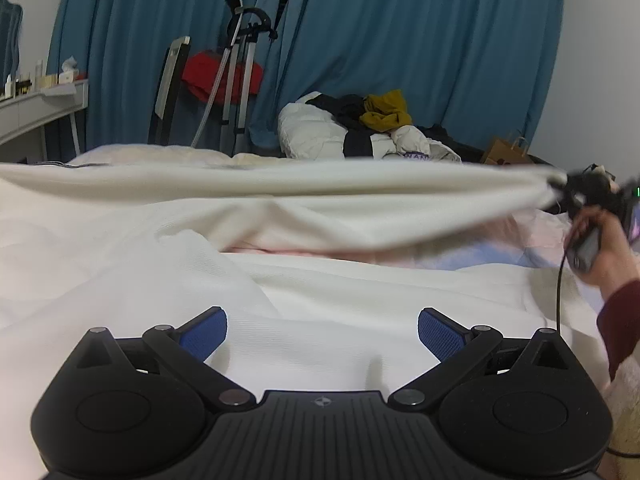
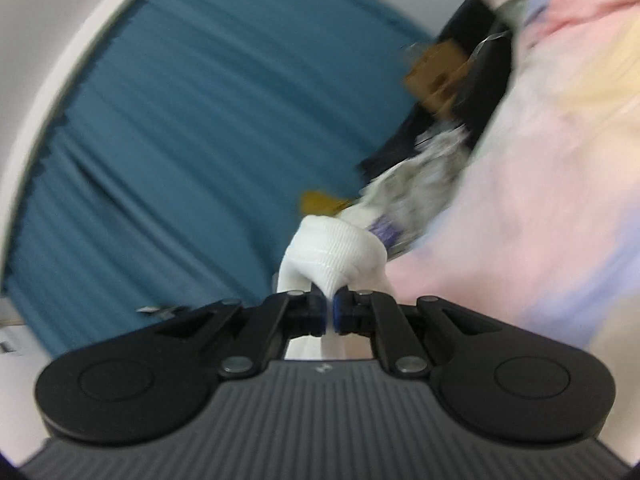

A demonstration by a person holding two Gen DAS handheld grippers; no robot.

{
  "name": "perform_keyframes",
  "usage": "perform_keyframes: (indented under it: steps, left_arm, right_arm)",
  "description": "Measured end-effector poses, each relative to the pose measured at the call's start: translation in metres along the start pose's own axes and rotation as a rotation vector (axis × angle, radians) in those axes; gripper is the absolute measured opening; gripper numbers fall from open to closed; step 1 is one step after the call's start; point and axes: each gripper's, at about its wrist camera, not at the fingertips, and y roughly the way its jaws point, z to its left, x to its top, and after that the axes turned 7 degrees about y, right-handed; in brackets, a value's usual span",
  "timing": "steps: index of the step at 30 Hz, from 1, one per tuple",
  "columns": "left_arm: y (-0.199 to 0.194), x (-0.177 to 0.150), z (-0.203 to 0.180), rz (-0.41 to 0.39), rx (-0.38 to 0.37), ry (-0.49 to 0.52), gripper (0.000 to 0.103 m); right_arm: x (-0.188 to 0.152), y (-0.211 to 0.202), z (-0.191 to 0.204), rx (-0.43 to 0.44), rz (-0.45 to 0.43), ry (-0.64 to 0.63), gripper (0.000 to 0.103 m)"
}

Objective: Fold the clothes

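A white knit garment [image 1: 280, 288] lies spread over the bed in the left wrist view. Its far edge [image 1: 320, 188] is lifted into a long taut band that runs to the right. My left gripper [image 1: 322, 330] hovers open just above the near part of the garment, blue pads wide apart, nothing between them. At the right end of the band my right gripper [image 1: 576, 192], held by a hand, pinches the cloth. In the right wrist view my right gripper [image 2: 329, 312] is shut on a bunched corner of the white garment [image 2: 336, 252].
A pastel pink and blue bedsheet [image 2: 540, 200] lies under the garment. A pile of clothes [image 1: 360, 128] with a mustard piece sits at the bed's far side. Blue curtains [image 1: 400, 40], a tripod [image 1: 240, 80], a chair with a red item and a white desk [image 1: 36, 112] stand behind.
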Motion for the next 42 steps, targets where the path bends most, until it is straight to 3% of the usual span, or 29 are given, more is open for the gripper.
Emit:
perform_keyframes:
  steps: [6, 8, 10, 16, 18, 23, 28, 30, 31, 33, 34, 42]
  left_arm:
    - [0.000, 0.004, -0.001, 0.003, -0.008, -0.015, 0.103]
    - [-0.001, 0.005, -0.001, 0.003, -0.013, -0.014, 0.103]
    - [-0.001, 0.006, -0.002, 0.003, -0.018, -0.012, 0.103]
    - [-0.004, 0.008, 0.002, 0.013, -0.033, -0.023, 0.103]
    - [-0.005, 0.009, 0.005, 0.022, -0.036, -0.035, 0.103]
    - [-0.008, 0.010, 0.016, 0.045, -0.051, -0.082, 0.103]
    - [-0.018, 0.015, 0.020, 0.026, -0.027, -0.076, 0.103]
    - [-0.022, 0.016, 0.020, 0.026, -0.035, -0.083, 0.103]
    - [-0.024, 0.017, 0.022, 0.024, -0.040, -0.089, 0.103]
    - [-0.031, 0.018, 0.022, 0.018, -0.048, -0.099, 0.103]
    - [-0.034, 0.019, 0.023, 0.016, -0.054, -0.102, 0.103]
    - [-0.073, 0.018, 0.023, -0.006, -0.082, -0.085, 0.103]
  right_arm:
    - [-0.008, 0.009, -0.057, -0.182, 0.033, 0.009, 0.007]
    - [-0.012, 0.006, -0.064, -0.203, 0.016, 0.019, 0.007]
    - [-0.021, 0.006, -0.060, -0.207, -0.012, 0.022, 0.007]
    - [-0.024, -0.017, -0.018, -0.232, -0.109, -0.135, 0.006]
    - [-0.022, -0.015, -0.020, -0.284, -0.098, -0.143, 0.006]
    - [-0.037, 0.001, -0.050, -0.423, 0.036, -0.204, 0.007]
    - [-0.046, -0.017, -0.039, -0.438, 0.031, -0.223, 0.013]
    - [-0.046, -0.026, -0.030, -0.440, 0.030, -0.221, 0.029]
    - [-0.048, -0.034, -0.023, -0.451, 0.022, -0.253, 0.046]
    - [-0.053, -0.050, -0.009, -0.472, 0.007, -0.319, 0.070]
    - [-0.055, -0.062, -0.002, -0.473, -0.005, -0.355, 0.076]
    - [-0.088, -0.147, 0.058, -0.346, 0.114, -0.548, 0.078]
